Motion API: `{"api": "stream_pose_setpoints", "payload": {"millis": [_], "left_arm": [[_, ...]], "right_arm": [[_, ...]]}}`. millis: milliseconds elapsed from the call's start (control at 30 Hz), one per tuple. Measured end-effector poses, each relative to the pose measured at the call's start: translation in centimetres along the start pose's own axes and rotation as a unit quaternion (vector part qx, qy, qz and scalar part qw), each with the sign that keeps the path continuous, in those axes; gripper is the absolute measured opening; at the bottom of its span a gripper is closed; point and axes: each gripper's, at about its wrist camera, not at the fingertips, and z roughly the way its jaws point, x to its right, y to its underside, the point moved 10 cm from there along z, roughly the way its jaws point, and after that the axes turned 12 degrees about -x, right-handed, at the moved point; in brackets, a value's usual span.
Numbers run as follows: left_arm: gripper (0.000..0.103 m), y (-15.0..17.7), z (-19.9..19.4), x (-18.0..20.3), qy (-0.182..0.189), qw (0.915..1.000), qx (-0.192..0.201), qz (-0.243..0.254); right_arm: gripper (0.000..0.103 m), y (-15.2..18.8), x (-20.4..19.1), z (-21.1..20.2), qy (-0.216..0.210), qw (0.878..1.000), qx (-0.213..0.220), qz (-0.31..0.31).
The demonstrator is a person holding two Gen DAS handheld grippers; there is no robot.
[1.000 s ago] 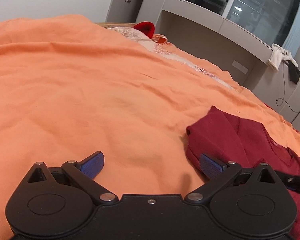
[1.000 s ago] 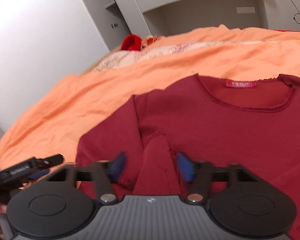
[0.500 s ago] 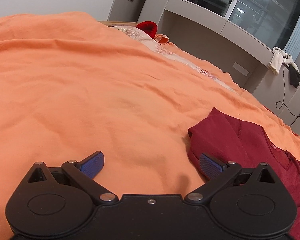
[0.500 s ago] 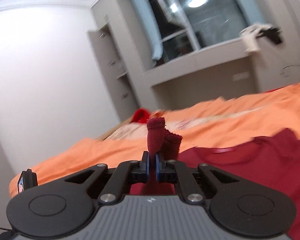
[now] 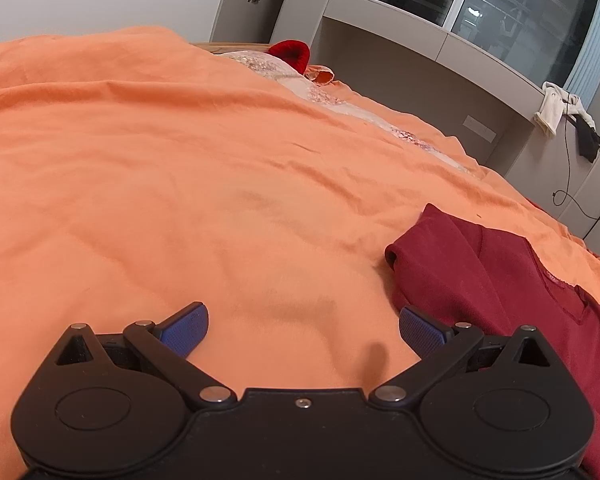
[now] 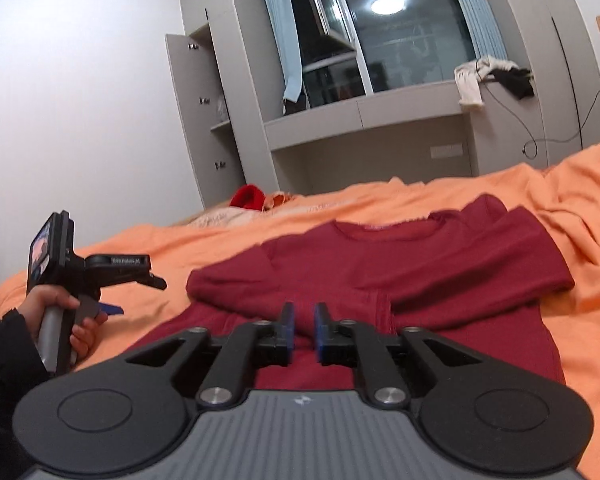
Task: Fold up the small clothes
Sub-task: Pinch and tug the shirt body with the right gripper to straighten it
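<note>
A dark red long-sleeved shirt lies front up on the orange bedspread, its left sleeve folded across the chest. My right gripper hovers just above the shirt's lower part. Its jaws are opening, a narrow gap stands between the blue pads, and they press on nothing. In the left wrist view my left gripper is wide open over bare bedspread, its right finger beside the shirt's edge. A hand holds the left gripper left of the shirt.
A bright red item and a patterned pillow lie at the head of the bed. Beyond stand a grey wardrobe and a window ledge with clothes and hanging cables.
Half a second ago my right gripper was shut on the raised sleeve. Now its jaws have parted and the sleeve lies across the shirt. The left gripper has stayed in place.
</note>
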Motion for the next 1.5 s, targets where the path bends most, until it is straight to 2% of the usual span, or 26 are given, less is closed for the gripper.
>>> {"api": "stream_pose_setpoints", "payload": {"millis": [33, 67, 100, 200, 333, 367, 433, 467, 500, 567, 667, 767, 933, 1033, 1133, 1200, 1267, 1400, 1500], "left_arm": [[0.102, 0.0, 0.0, 0.0, -0.002, 1.0000, 0.000, 0.001], [0.102, 0.1, 0.1, 0.1, -0.003, 1.0000, 0.000, 0.003], [0.102, 0.1, 0.1, 0.1, -0.004, 1.0000, 0.000, 0.004], [0.102, 0.1, 0.1, 0.2, -0.005, 1.0000, 0.000, 0.005], [0.102, 0.1, 0.1, 0.1, 0.002, 1.0000, 0.000, 0.001], [0.102, 0.1, 0.1, 0.1, 0.003, 1.0000, 0.000, 0.000], [0.102, 0.0, 0.1, 0.1, 0.004, 1.0000, -0.001, -0.002], [0.102, 0.0, 0.1, 0.1, 0.005, 1.0000, -0.001, -0.002], [0.102, 0.0, 0.1, 0.0, 0.005, 1.0000, -0.001, -0.002], [0.102, 0.0, 0.1, 0.0, 0.007, 1.0000, -0.002, -0.003], [0.102, 0.0, 0.0, 0.0, 0.007, 1.0000, -0.003, -0.003], [0.102, 0.0, 0.0, -0.1, 0.005, 1.0000, -0.002, -0.001], [0.102, 0.1, -0.1, 0.0, 0.003, 1.0000, -0.002, 0.004], [0.102, 0.2, -0.1, -0.1, 0.005, 1.0000, -0.002, 0.006], [0.102, 0.2, -0.2, -0.1, 0.008, 0.9999, -0.002, 0.007], [0.102, 0.3, -0.2, -0.1, 0.008, 0.9999, -0.002, 0.009], [0.102, 0.3, -0.2, 0.0, 0.008, 0.9999, 0.001, 0.011], [0.102, 0.4, -0.4, 0.9, 0.031, 0.9993, 0.006, 0.021], [0.102, 0.6, -0.5, 2.3, 0.060, 0.9977, 0.008, 0.030]], "right_arm": [[0.045, 0.0, 0.1, 0.5, 0.001, 1.000, -0.006, 0.001], [0.062, -0.1, 0.2, 0.8, 0.002, 1.000, -0.010, 0.006], [0.066, -0.3, 0.5, 1.0, 0.001, 1.000, -0.012, 0.014], [0.071, -1.6, 2.1, 2.7, 0.001, 0.999, -0.024, 0.036], [0.071, -2.3, 5.1, 6.3, 0.019, 0.994, -0.067, 0.083], [0.068, -2.3, 5.8, 7.3, 0.014, 0.992, -0.079, 0.099], [0.047, -2.4, 6.4, 8.9, -0.017, 0.987, -0.096, 0.126], [0.031, -2.7, 6.4, 9.2, -0.030, 0.987, -0.093, 0.128], [0.016, -3.0, 6.2, 9.2, -0.032, 0.989, -0.089, 0.117], [0.006, -3.9, 5.0, 8.3, -0.030, 0.995, -0.064, 0.067], [0.004, -4.5, 1.8, 5.5, -0.028, 0.998, -0.017, -0.048], [0.004, -3.7, -2.0, 2.8, -0.030, 0.987, 0.006, -0.157], [0.004, 1.3, -5.9, 0.8, -0.048, 0.960, -0.034, -0.274], [0.004, 4.6, -6.7, 1.1, -0.043, 0.948, -0.073, -0.307], [0.009, 6.2, -6.2, 0.7, -0.047, 0.953, -0.092, -0.285], [0.036, 6.1, -5.5, 0.2, -0.053, 0.963, -0.091, -0.249], [0.053, 5.1, -4.5, -0.2, -0.058, 0.973, -0.080, -0.207], [0.069, 2.4, -1.5, -0.7, -0.046, 0.990, -0.060, -0.121], [0.069, 1.3, 0.9, 0.7, 0.008, 0.995, -0.067, -0.069]]}}
